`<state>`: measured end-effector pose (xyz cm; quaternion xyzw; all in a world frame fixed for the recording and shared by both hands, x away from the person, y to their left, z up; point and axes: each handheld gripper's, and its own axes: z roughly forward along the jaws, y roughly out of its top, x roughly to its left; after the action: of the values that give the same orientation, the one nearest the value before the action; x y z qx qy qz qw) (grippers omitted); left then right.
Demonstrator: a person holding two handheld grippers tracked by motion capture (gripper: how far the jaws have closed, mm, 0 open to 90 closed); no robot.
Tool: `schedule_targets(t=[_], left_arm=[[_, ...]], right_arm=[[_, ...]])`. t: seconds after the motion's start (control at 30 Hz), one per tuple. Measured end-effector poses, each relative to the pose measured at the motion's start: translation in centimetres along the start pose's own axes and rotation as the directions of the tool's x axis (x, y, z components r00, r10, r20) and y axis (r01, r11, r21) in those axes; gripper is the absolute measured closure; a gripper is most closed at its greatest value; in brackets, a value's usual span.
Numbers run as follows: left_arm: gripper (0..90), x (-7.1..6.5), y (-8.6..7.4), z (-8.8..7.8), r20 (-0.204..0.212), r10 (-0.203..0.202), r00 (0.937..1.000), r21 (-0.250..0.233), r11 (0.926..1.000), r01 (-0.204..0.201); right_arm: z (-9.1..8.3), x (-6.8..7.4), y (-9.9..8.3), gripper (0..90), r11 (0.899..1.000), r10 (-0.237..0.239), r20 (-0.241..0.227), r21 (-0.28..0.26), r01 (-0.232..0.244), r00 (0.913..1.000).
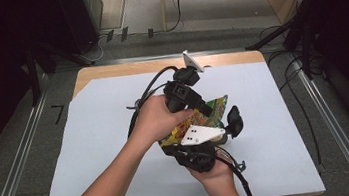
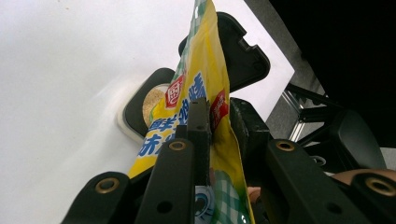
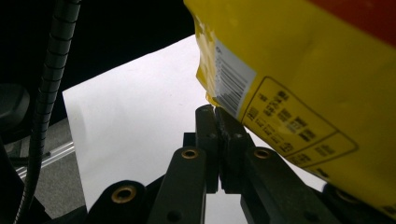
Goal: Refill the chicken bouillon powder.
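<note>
Snack packet [image 1: 204, 119], yellow and green, is up off the white-covered counter [image 1: 93, 153] near its middle, caught between both hands. From the high view, the left claw [image 1: 207, 109] comes in from the far side, reaching over the packet's top, and the right claw [image 1: 217, 132] meets it from the near side, grey plate on top; the left hand [image 1: 157, 117] and right hand [image 1: 217, 176] sit close together.

Over to the left gripper view: the packet [image 2: 201, 88] stands on edge between the jaws, and the left claw [image 2: 212, 121] is clamped on it.

Right gripper view now: the right claw [image 3: 217, 126] is pressed tight together, pinching the packet's [image 3: 299, 70] lower corner just by the barcode, white counter [image 3: 140, 102] below.
</note>
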<state>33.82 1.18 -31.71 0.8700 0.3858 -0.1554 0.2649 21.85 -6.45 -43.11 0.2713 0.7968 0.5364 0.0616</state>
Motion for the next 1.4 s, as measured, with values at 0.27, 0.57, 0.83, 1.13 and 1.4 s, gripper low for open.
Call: schedule_targets(t=[0.27, 0.57, 0.83, 1.13, 1.4], left_arm=[[79.3, -0.1, 0.0, 0.0, -0.003, 0.003, 1.0, -0.002, 1.0, -0.003], [79.3, -0.1, 0.0, 0.0, -0.004, 0.009, 1.0, -0.004, 1.0, -0.009], [79.4, -0.1, -0.1, -0.1, -0.003, 0.013, 0.9999, -0.007, 0.9999, -0.013], [79.3, 0.3, -1.8, -0.4, 0.024, 0.028, 0.9993, -0.068, 0.9974, -0.027], [79.2, 1.1, -3.3, -0.7, 0.065, 0.028, 0.9975, -0.119, 0.9926, -0.02]], right_arm=[[0.0, 0.0, 0.0, 90.0, 1.0, -0.005, 0.002, -0.002, 0.006, 1.0], [0.0, 0.0, 0.0, 90.0, 1.0, -0.005, 0.003, -0.002, 0.005, 1.0], [0.0, 0.0, 0.0, 90.0, 1.0, -0.004, 0.004, 0.0, 0.004, 1.0], [0.5, 0.6, -0.5, 89.7, 0.999, -0.04, 0.021, 0.021, 0.04, 0.999], [1.0, 0.9, -1.1, 89.0, 0.998, -0.042, 0.018, 0.039, 0.041, 0.999]])
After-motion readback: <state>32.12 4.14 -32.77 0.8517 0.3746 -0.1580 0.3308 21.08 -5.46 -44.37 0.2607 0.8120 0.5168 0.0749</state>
